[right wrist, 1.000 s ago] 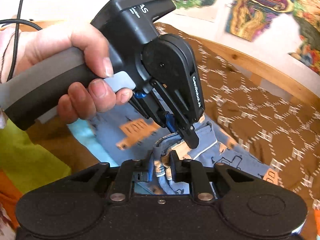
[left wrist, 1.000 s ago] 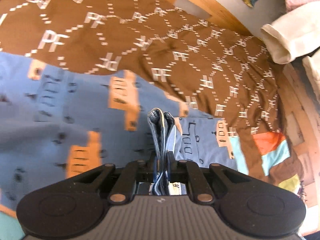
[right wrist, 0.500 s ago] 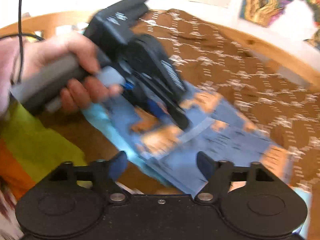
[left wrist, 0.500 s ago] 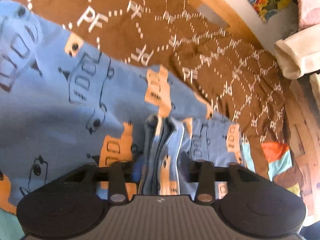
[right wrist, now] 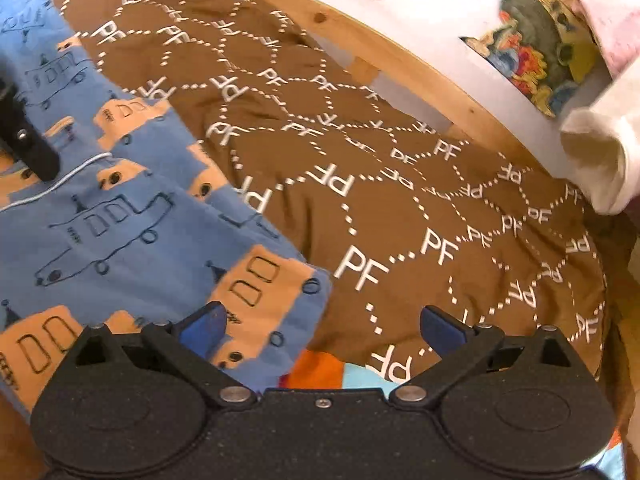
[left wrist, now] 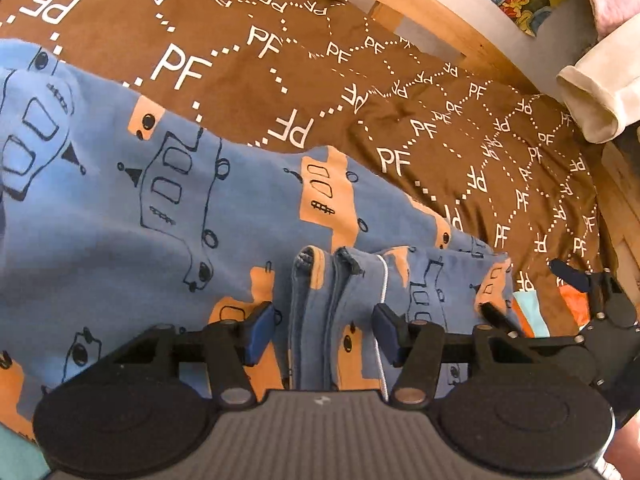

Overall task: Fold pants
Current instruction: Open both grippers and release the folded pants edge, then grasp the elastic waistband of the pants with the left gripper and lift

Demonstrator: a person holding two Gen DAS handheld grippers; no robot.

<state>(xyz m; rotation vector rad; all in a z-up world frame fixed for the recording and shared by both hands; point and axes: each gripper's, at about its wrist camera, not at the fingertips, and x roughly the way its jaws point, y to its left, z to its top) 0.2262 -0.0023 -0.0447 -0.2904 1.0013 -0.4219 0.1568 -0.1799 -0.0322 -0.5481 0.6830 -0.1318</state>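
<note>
A second ago both of my jaws were clamped on the bunched edge of the pants; since then I have let go with both and the cloth has dropped flat onto the bed.

On the left, my left hand-held gripper [left wrist: 324, 330] stands with its jaws spread apart, and a thick stack of blue hems rises loose between them, touching neither pad as far as I can tell. The pants [left wrist: 160, 216], blue with orange vehicle prints, lie spread over the brown bedspread [left wrist: 400, 92], reaching away to the left of that view. A thin white seam line runs along the folded layers just inside the right pad.

Further right, my right hand-held gripper [right wrist: 324, 328] is also wide open and holds nothing. Its left pad hangs over the near corner of the pants, while its right pad is over bare bedspread. The wooden bed frame [right wrist: 400, 60] curves behind, and a cream cloth [right wrist: 596, 152] hangs at the far right, well apart from the work.

I judge one fold is laid and the next needs a fresh grip. To do it well I should check that the stacked hems line up before pinching, take all layers together rather than only the top one, and grip both ends level so the fold comes over square. The cloth is soft and will slump, so I would lift it low and slowly.
</note>
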